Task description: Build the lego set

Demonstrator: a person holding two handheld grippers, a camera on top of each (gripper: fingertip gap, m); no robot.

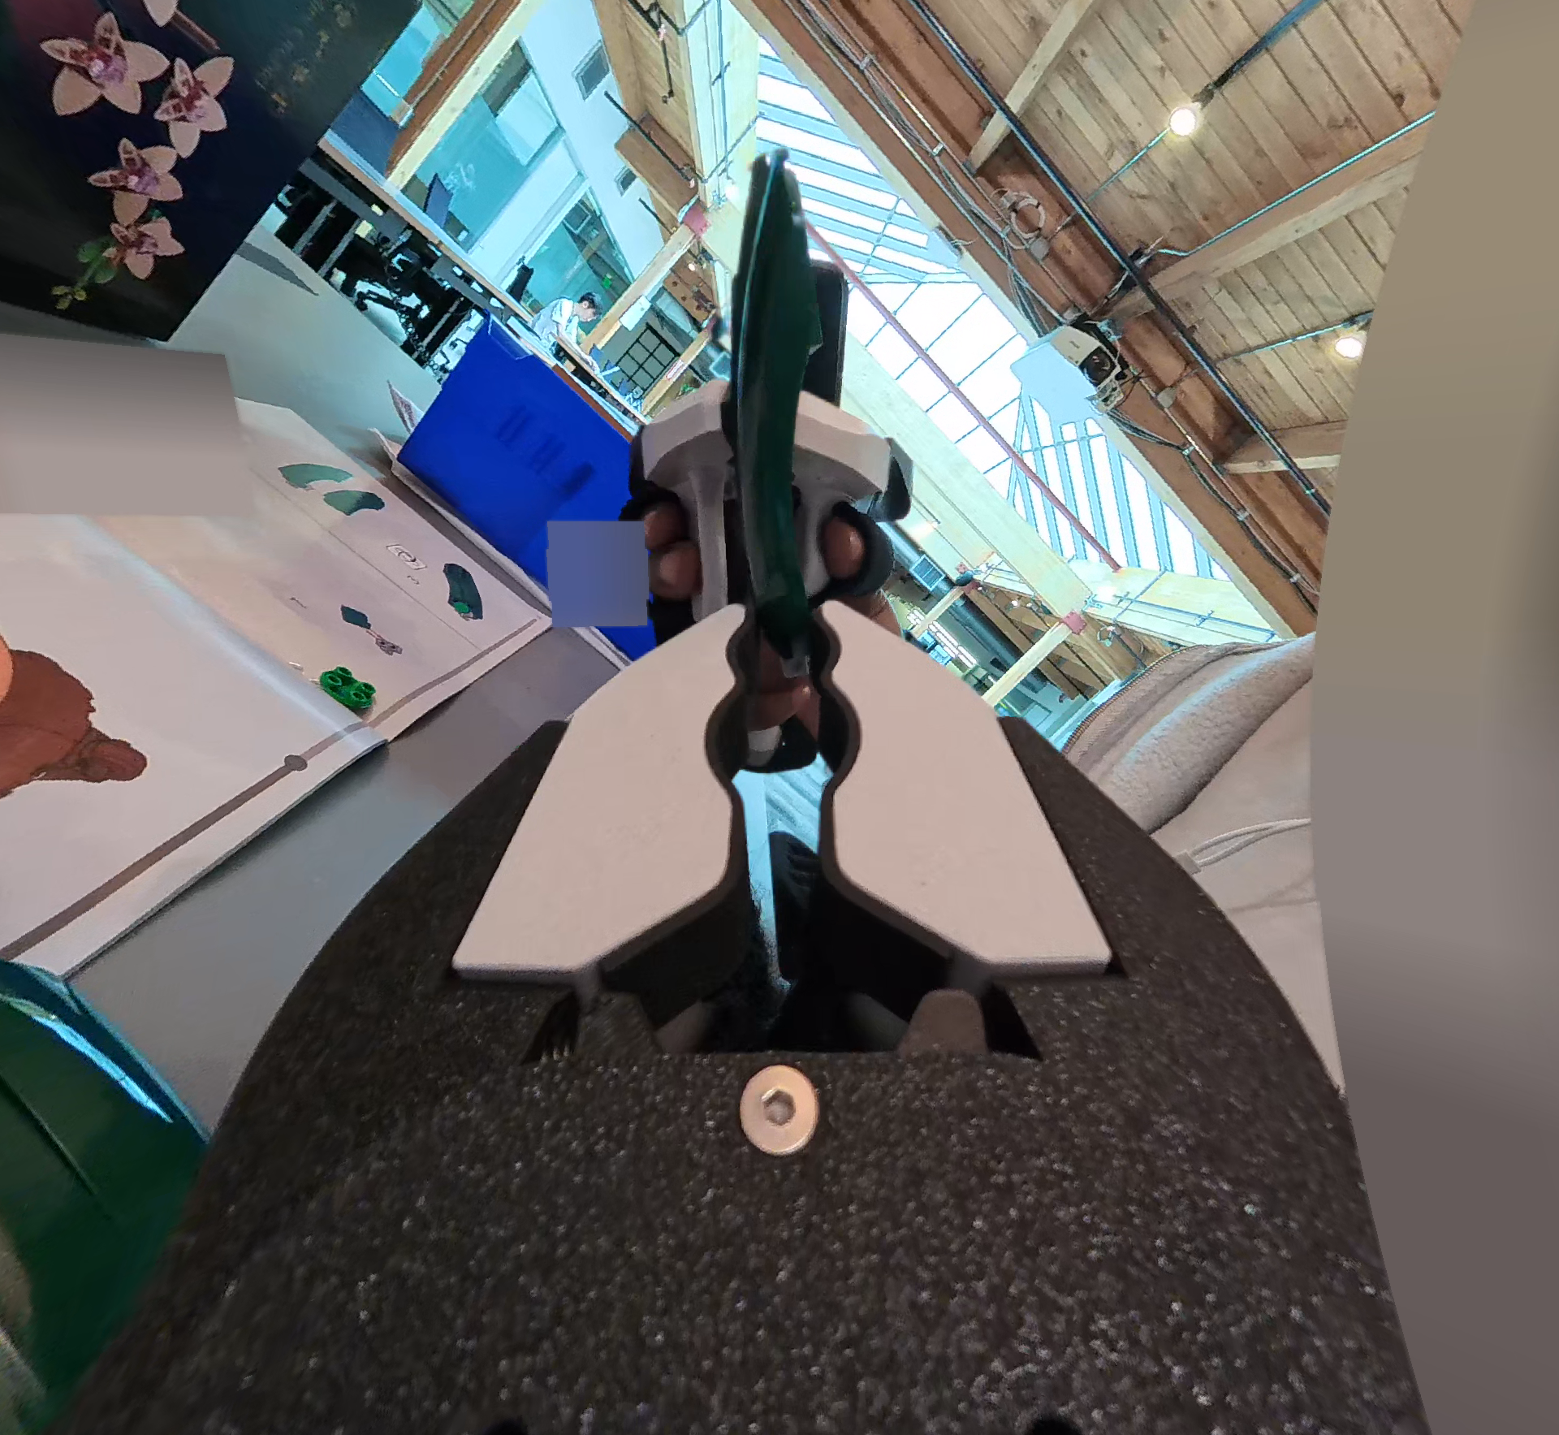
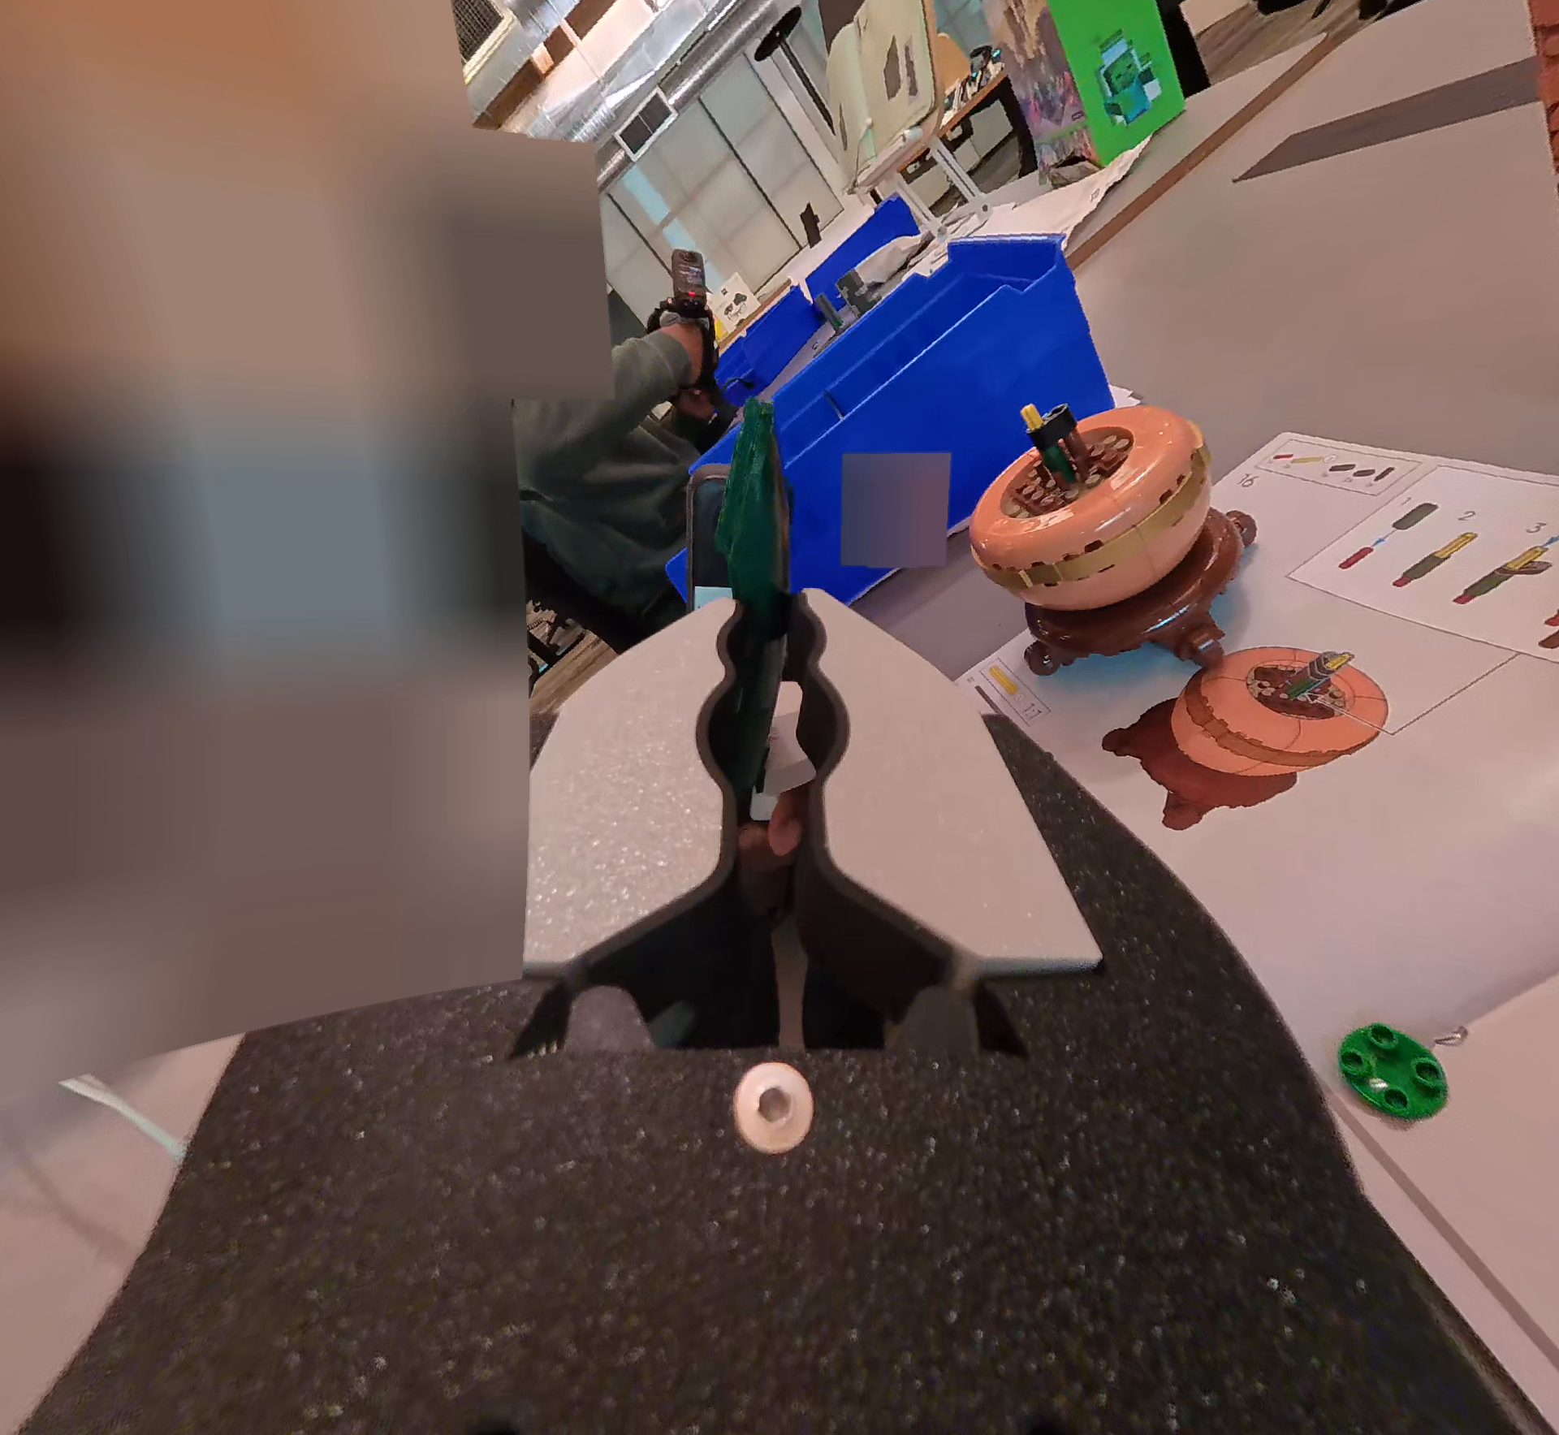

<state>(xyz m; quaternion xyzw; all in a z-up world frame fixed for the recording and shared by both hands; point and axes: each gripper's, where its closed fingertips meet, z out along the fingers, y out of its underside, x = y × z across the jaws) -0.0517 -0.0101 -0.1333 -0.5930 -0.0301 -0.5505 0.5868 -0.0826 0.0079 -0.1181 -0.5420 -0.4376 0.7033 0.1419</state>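
My left gripper [image 1: 780, 622] is shut on the lower end of a dark green leaf piece [image 1: 768, 348], held up in the air edge-on. My right gripper [image 1: 763, 466] faces it from behind, its white fingers on either side of the same leaf. In the right wrist view my right gripper [image 2: 763, 606] is shut on the dark green leaf [image 2: 751, 517], with a small white part at its base. The tan and brown flower pot build [image 2: 1088, 517] stands on the open instruction booklet [image 2: 1265, 846]. A green round plate [image 2: 1392, 1070] lies on the table; it also shows in the left wrist view [image 1: 347, 687].
A blue bin [image 2: 928, 382] stands behind the pot and also shows in the left wrist view [image 1: 506, 441]. The dark orchid box [image 1: 126, 87] stands at the left. A green box [image 2: 1088, 2] stands on a far table. Another person's sleeve [image 2: 607, 466] is beyond my grippers. Both grippers' tips are close together, under 4 cm apart. The green round plate [image 2: 1392, 1070] is about equally far from each gripper, around 15 cm. It turns up in the left wrist view [image 1: 344, 693] as well.
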